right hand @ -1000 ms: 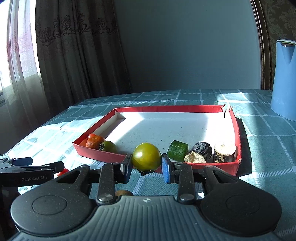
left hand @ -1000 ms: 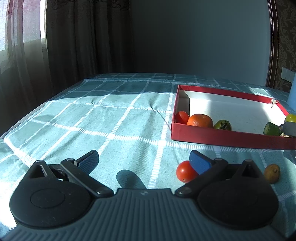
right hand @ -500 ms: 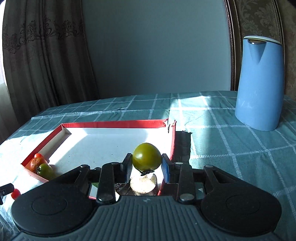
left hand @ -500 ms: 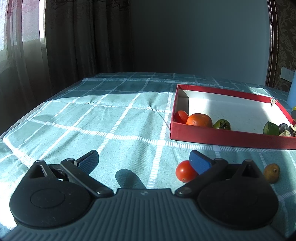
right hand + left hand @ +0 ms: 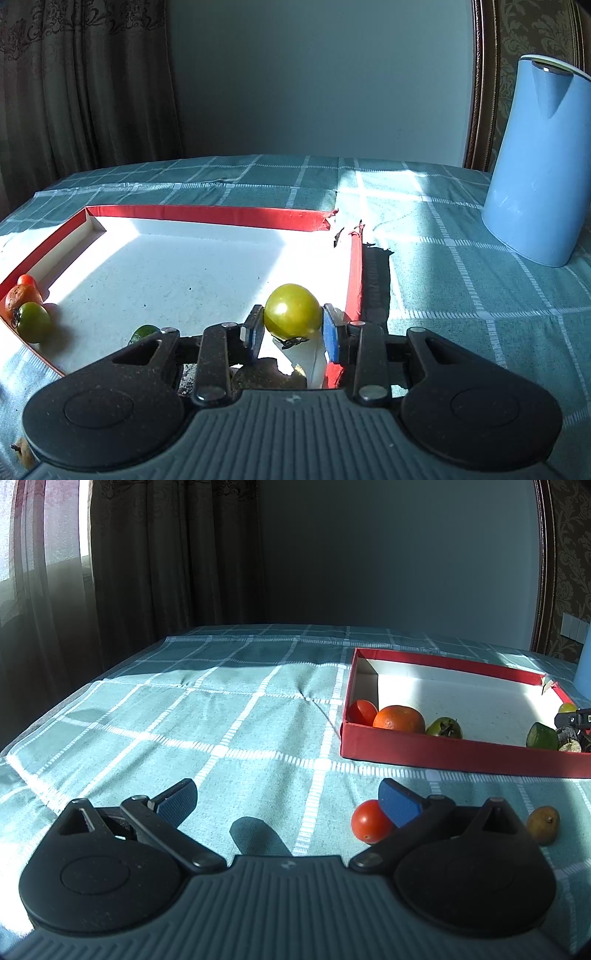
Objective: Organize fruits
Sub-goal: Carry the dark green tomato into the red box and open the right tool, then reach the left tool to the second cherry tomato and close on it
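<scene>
My right gripper (image 5: 292,330) is shut on a green-yellow tomato (image 5: 292,312) and holds it over the near right corner of the red box (image 5: 210,213). The box's left corner holds a red tomato (image 5: 26,279), an orange (image 5: 20,297) and a green tomato (image 5: 34,321); a green piece (image 5: 144,331) and dark pieces lie under the gripper. My left gripper (image 5: 286,801) is open and empty above the cloth. A red tomato (image 5: 370,826) lies by its right finger (image 5: 400,803). A small brownish fruit (image 5: 542,823) lies further right. The box also shows in the left wrist view (image 5: 454,751).
A tall blue jug (image 5: 537,162) stands on the checked teal cloth (image 5: 221,720) to the right of the box. Dark curtains (image 5: 147,554) hang behind the table at the left. The box's far right corner is torn (image 5: 345,229).
My right gripper has carried the green-yellow tomato rightward and forward over the box's near wall to its right corner. The left gripper has stayed still and open.
</scene>
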`<state>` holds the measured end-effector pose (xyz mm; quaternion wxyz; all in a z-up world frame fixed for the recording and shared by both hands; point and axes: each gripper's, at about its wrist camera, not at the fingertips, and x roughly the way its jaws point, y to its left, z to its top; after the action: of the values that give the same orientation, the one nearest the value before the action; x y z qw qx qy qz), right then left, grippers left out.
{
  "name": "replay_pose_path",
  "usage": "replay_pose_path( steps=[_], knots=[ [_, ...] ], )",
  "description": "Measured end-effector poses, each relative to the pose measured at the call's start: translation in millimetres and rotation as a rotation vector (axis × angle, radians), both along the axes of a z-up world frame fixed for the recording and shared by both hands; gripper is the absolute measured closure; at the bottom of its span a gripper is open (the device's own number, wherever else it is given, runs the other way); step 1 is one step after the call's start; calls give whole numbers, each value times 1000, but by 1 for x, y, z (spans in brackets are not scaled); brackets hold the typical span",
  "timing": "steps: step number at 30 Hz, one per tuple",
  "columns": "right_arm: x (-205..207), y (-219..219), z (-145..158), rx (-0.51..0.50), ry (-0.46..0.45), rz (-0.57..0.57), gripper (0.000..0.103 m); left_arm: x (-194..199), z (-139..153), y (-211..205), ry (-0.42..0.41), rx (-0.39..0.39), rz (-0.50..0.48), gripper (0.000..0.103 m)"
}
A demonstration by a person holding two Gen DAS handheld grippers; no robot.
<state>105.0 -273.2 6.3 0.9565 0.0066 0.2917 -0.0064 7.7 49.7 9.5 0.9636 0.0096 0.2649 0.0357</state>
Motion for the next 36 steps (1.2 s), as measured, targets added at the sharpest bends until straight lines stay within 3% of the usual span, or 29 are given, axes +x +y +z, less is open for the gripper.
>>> replay_pose_path(
  steps=[5, 10, 15, 17, 19, 23, 28, 33, 36],
  knots=[
    [-5, 9, -1, -73, -37, -7, 71, 0, 0, 0, -1, 1, 2, 0],
    [-7, 3, -2, -32, -50, -5, 70, 0, 0, 0, -1, 0, 2, 0],
    [-14, 5, 5, 6, -56, 19, 51, 0, 0, 0, -1, -1, 3, 0],
    [-26, 7, 13, 2, -96, 2, 35, 0, 0, 0, -2, -2, 3, 0],
    [-43, 8, 23, -18, -146, -37, 28, -2, 1, 0, -5, -3, -1, 0],
    [-89, 2, 39, 72, -214, -2, 25, -6, 2, -2, -26, 4, -16, 0],
    [-141, -3, 31, 150, -247, 57, 22, -15, 6, -5, -74, 9, -41, 0],
    [-164, -8, 6, 243, -167, 80, 22, -20, 7, -17, -92, 36, -119, 0],
    [-170, -6, -3, 280, -124, 96, 22, -12, 4, -22, -38, 61, -116, 0]
  ],
)
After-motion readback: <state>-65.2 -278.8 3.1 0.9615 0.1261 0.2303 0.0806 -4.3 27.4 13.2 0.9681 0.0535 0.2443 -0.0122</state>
